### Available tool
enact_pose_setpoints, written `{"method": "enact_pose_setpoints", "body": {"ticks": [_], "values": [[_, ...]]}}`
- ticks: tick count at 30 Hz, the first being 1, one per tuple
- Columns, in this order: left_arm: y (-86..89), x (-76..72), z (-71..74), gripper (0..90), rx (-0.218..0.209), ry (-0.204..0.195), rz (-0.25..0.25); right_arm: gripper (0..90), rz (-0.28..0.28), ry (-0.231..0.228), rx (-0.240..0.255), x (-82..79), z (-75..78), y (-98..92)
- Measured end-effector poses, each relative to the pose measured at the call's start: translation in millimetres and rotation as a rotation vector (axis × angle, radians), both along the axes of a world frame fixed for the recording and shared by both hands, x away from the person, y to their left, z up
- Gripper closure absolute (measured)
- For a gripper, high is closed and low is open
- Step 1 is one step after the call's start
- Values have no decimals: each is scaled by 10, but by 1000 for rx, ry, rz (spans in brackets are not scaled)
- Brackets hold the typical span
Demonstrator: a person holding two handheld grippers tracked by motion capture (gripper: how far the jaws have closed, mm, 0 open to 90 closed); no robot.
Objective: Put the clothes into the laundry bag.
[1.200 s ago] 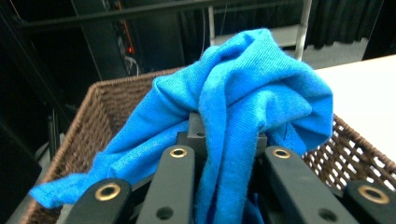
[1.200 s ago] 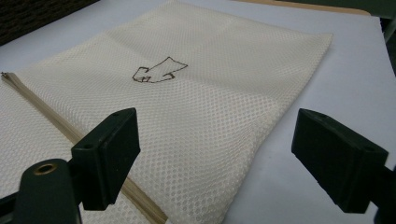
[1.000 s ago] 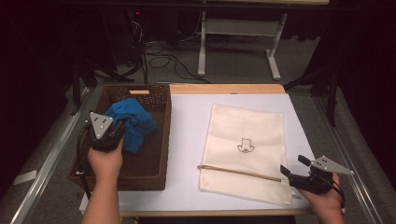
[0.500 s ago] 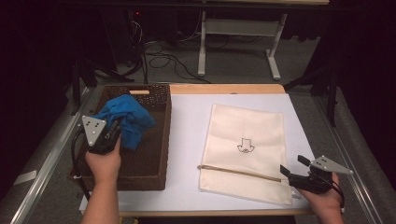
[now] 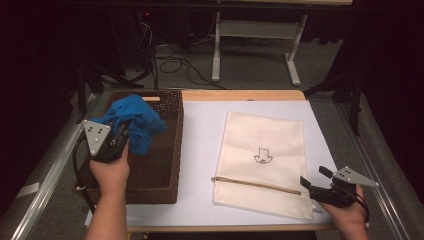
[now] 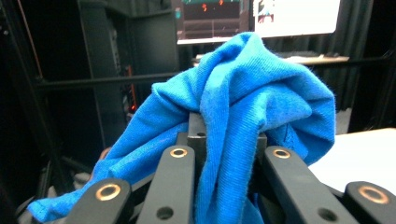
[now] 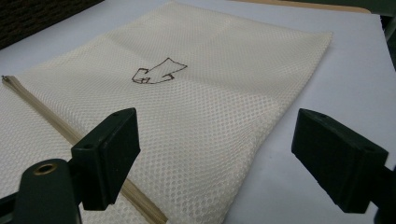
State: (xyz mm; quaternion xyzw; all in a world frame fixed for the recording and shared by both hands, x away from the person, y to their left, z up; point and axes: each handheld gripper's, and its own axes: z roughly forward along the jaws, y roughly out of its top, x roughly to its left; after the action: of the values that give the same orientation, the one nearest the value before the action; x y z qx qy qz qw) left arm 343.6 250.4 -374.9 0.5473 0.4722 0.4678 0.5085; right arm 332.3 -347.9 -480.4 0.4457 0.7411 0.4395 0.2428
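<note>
One blue cloth [image 6: 243,107] is pinched between the left gripper's [image 5: 121,141] closed jaws above one basket [image 5: 165,165], while the right gripper [image 7: 215,163] gapes empty over one mesh bag [image 7: 196,93].

**Jaws wide over the mesh bag**

My right gripper [image 7: 215,163] stands with its jaws well apart and nothing between them. The cream mesh bag [image 7: 196,88] lies flat beneath, its drawn arrow [image 7: 159,73] beyond the jaws, its zipper [image 7: 70,133] passing under the left jaw.
</note>
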Motion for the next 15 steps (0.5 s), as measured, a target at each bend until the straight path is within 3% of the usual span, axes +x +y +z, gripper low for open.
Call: {"method": "enact_pose_setpoints", "body": {"ticks": [6,15], "values": [[-125,-70,163,799,-11,-54,-37,158,-1,2,1,-4,4,5],[-275,-105,287,799,-22,-80,-79,158,-3,1,6,-9,7,1]]}}
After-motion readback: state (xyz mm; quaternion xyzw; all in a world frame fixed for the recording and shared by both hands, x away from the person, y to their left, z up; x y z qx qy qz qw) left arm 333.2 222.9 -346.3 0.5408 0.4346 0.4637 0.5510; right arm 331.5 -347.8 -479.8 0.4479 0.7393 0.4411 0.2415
